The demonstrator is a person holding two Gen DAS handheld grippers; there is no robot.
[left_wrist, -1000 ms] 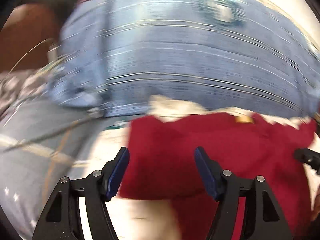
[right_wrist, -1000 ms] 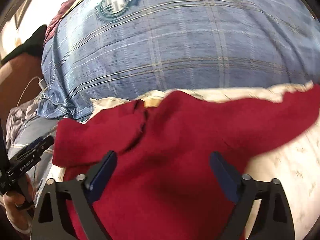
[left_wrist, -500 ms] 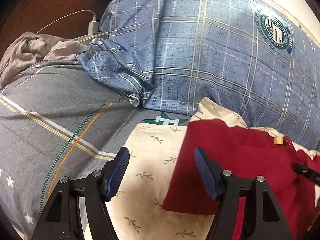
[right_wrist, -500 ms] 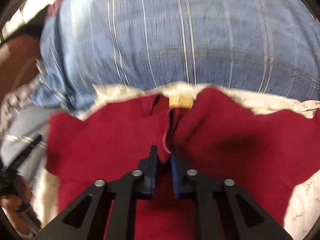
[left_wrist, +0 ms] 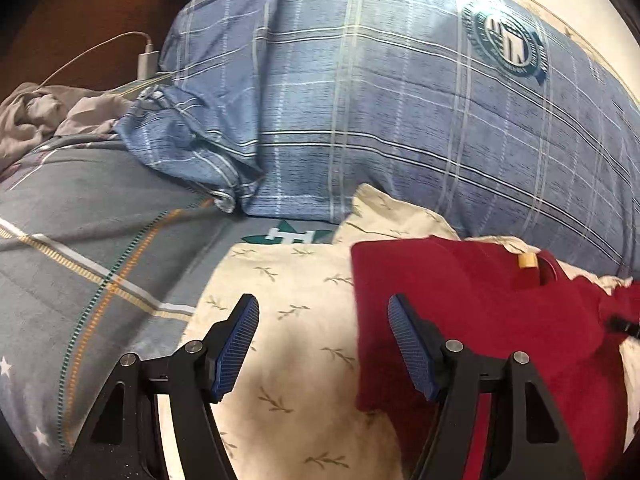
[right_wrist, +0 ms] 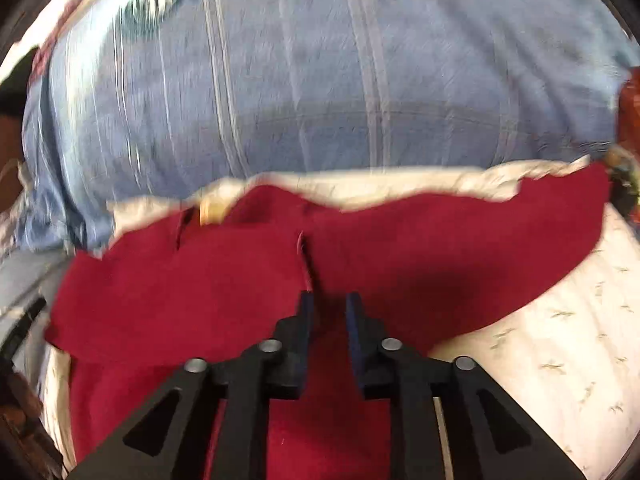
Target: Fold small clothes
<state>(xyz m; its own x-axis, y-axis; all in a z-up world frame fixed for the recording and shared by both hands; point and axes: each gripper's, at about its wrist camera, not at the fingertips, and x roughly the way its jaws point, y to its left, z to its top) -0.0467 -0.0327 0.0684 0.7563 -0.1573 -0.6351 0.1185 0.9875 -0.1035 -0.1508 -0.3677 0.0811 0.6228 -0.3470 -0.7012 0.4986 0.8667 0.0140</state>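
A dark red garment (left_wrist: 480, 312) lies spread on a cream leaf-print cloth (left_wrist: 300, 280), its tan neck label (left_wrist: 528, 260) towards the pillow. My left gripper (left_wrist: 320, 304) hangs open just above the garment's left edge. One finger is over the cream cloth, the other over the red fabric, and nothing is held. In the right wrist view, my right gripper (right_wrist: 330, 300) sits low over the middle of the garment (right_wrist: 180, 288), to the right of the label (right_wrist: 210, 212). Its jaws are opening, a narrow gap shows between the pads, and a raised crease of red fabric stands just ahead of the left pad.
A big blue plaid pillow (left_wrist: 400, 100) fills the far side behind the garment. A grey quilt (left_wrist: 80, 240) with striped bands lies to the left. Beyond it are crumpled grey cloth (left_wrist: 40, 112) and a white charger with its cable (left_wrist: 146, 60).
The right gripper went from wide open to pinched shut on the red fabric below the label, then parted a little and shifted right. The left gripper sank slightly nearer the garment's left edge.
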